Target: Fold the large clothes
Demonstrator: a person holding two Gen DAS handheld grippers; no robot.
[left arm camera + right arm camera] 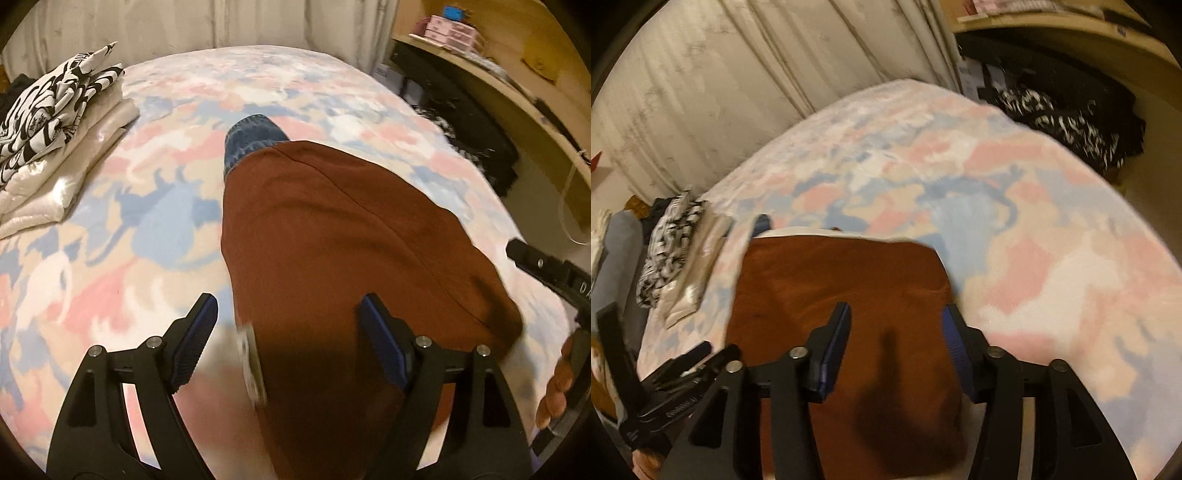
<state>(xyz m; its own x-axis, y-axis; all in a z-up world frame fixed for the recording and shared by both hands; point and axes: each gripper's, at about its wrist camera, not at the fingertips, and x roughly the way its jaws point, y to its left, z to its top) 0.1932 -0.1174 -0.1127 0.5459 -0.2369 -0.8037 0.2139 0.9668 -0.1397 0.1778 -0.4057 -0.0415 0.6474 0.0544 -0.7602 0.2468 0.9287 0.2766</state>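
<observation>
A rust-brown garment [343,236] lies folded on the pastel patterned bed, with a blue denim piece [251,138] sticking out from under its far end. A white label [251,363] shows at its near left edge. My left gripper [286,325] is open above the garment's near end, holding nothing. In the right wrist view the same brown garment [842,288] lies below my right gripper [895,332], which is open and empty above it. The right gripper's body also shows in the left wrist view [546,273], and the left gripper shows in the right wrist view [665,380].
A stack of folded clothes [55,147], black-and-white print on top of cream pieces, sits at the bed's left side. A pale curtain [720,92] hangs behind the bed. A wooden desk [517,85] and dark clothes [1071,122] lie to the right of the bed.
</observation>
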